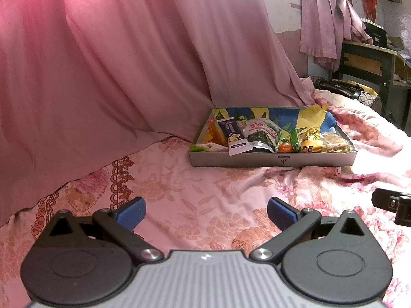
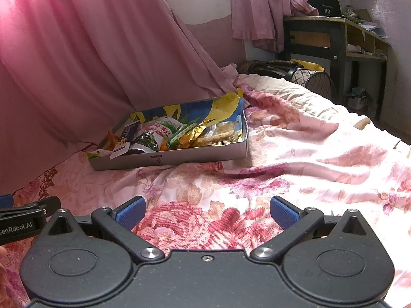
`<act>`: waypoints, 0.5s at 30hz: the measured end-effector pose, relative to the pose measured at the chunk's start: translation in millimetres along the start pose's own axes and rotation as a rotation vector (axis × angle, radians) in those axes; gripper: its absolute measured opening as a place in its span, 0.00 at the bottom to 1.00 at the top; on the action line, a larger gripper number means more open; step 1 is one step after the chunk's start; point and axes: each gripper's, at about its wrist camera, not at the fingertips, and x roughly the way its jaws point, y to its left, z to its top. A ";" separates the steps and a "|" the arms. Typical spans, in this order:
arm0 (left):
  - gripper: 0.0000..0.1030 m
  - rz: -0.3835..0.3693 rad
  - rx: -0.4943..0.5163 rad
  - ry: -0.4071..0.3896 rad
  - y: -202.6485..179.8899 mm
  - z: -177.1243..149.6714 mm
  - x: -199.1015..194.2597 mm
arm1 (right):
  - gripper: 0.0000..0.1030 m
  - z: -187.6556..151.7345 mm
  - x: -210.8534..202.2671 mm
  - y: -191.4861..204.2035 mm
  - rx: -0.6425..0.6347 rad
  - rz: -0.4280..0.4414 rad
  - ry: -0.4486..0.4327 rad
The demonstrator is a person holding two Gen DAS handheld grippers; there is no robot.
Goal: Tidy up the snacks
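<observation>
A shallow grey cardboard box (image 1: 272, 159) is seen lying on a bed covered by a pink floral bedspread (image 1: 205, 192), toward the far edge of the bed, close against a hanging pink curtain (image 1: 115, 64). The box is filled with snacks: a dark blue and white pouch (image 1: 234, 136), a white and green packet (image 1: 263, 133), a small orange round item (image 1: 285, 147), a slim green wrapped stick (image 1: 295, 137), gold foil wrappers (image 1: 312, 134) and a clear bag of pale crunchy pieces (image 1: 334, 142) at the right end. The inside of the box is lined with blue and yellow printed paper.

The left tool (image 1: 205, 211) is held low over the bedspread with its blue pads spread wide and nothing between them. The right tool (image 2: 206, 211) is likewise spread wide and empty, above a large red flower in the print. Both are well apart from the box, with only rumpled bedspread lying between.

In the right wrist view, the box (image 2: 179, 157) is shown from an angle, and a dark wooden desk (image 2: 336, 38) with a black sign, plus a dark quilted bag (image 2: 308, 77) beyond the bed, are seen more fully. A part of the other tool is caught at the side edge of each view.
</observation>
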 end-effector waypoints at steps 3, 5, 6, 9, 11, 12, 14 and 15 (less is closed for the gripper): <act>1.00 -0.001 -0.001 0.000 0.3 0.4 0.1 | 0.99 -0.3 0.1 0.2 -0.001 0.000 0.001; 1.00 -0.001 0.000 0.000 0.3 0.3 0.1 | 0.99 0.1 0.1 0.3 0.000 0.000 0.001; 1.00 0.000 0.000 0.001 0.1 0.0 -0.1 | 0.99 0.4 0.1 0.3 0.000 0.000 0.001; 1.00 -0.001 0.000 0.001 0.4 0.2 0.2 | 0.99 -0.3 1.7 -0.2 0.004 0.000 0.003; 1.00 -0.001 0.000 0.001 0.4 0.1 0.2 | 0.99 -1.3 2.0 -0.7 0.006 -0.001 0.005; 1.00 -0.001 0.000 0.001 -0.2 -0.4 0.0 | 0.99 -1.6 1.8 -0.7 0.007 -0.001 0.006; 1.00 -0.001 0.000 0.001 -0.2 -0.5 0.0 | 0.99 -2.5 1.2 -0.7 0.008 -0.001 0.007; 1.00 -0.001 0.000 0.002 -0.4 -0.7 -0.2 | 0.99 -1.6 1.2 -0.8 0.007 -0.001 0.007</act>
